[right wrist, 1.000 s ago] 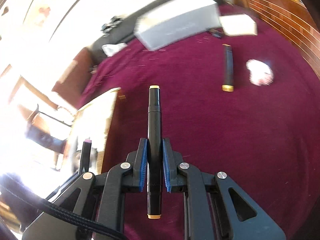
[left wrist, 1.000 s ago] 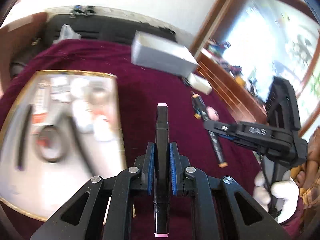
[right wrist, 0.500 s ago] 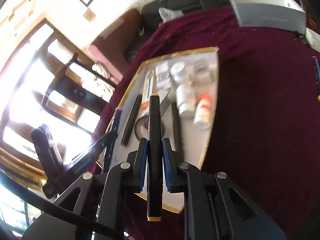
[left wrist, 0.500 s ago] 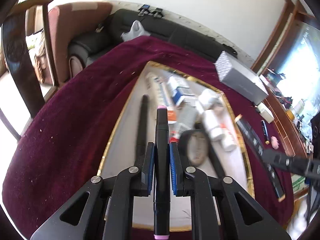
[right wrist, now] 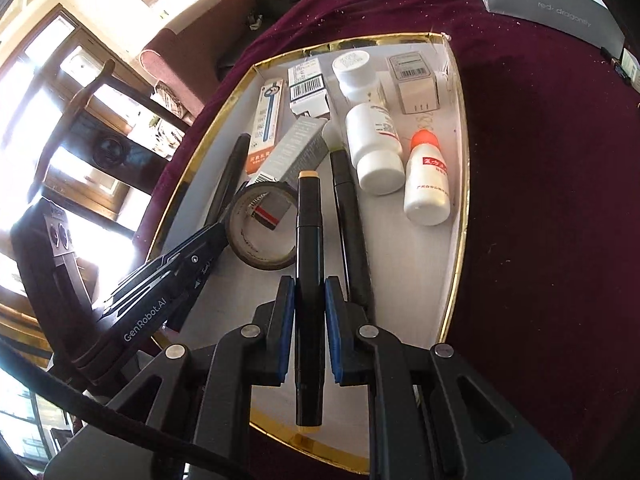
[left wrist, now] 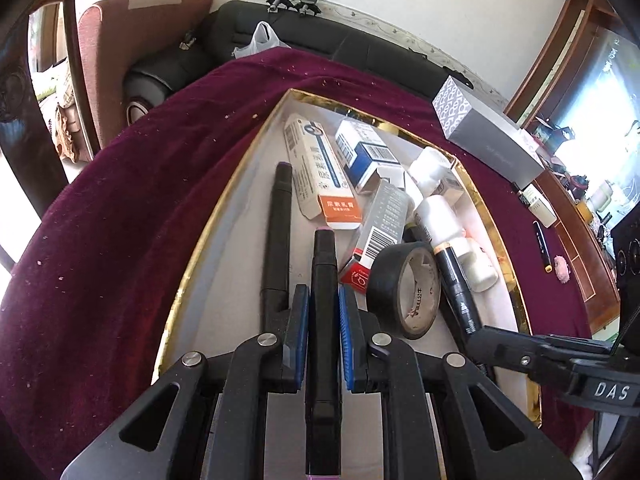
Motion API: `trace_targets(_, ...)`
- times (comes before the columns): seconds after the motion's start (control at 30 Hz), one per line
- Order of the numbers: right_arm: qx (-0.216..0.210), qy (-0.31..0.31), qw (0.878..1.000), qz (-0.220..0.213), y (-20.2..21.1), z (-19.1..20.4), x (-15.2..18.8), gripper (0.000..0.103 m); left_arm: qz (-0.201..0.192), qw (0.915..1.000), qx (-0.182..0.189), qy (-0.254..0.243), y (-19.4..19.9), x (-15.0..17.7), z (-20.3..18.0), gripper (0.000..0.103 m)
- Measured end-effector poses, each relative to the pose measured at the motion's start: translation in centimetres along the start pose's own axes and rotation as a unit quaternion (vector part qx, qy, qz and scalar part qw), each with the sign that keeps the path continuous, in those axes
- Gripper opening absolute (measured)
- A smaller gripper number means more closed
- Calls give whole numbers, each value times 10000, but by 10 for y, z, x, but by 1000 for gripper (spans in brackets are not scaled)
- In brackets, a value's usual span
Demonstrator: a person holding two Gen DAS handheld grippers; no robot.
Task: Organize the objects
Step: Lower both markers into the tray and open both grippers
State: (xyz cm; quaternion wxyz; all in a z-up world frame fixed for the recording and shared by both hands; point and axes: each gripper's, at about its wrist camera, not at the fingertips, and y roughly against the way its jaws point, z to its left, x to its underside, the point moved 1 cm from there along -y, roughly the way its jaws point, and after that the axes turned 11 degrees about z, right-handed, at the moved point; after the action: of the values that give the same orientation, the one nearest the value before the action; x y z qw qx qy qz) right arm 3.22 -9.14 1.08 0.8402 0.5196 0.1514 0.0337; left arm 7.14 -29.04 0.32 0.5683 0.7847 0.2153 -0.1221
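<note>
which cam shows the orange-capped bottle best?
Right wrist. The orange-capped bottle lies unobstructed in the tray, cap and red label print visible. In the left wrist view it's mostly hidden behind the right gripper's marker and a white bottle; only a washed-out end shows.

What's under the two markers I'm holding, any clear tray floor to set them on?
Left gripper's pink-tipped marker hangs over bare tray floor between a black marker and the tape roll. Right gripper's tan-tipped marker overlaps that roll's edge beside another black marker.
</note>
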Motion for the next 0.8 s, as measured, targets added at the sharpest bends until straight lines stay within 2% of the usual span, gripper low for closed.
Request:
trace_targets(0.4, 255, 25, 9996, 150, -13, 8, -10, 14, -59, 9999, -42, 78, 3, 0, 0, 12)
trace_targets(0.5, 267, -17, 9995, 171, -15, 8, -11, 15, -56, 9999, -80, 80, 5, 0, -1, 16)
trace_targets(0.57, 234, 21, 9997, 119, -12, 9, -10, 22, -59, 9999, -50, 84, 8, 1, -3, 29)
trace_targets(0.73, 157, 215, 9995, -171, 8, 14, -4, 35, -319, 9993, -187, 3, 30, 4, -17, 51)
trace_targets(0.8, 124, 252, 9992, -292, 19, 14, 0, 38, -488, 9982, -331, -89, 42, 5, -27, 52)
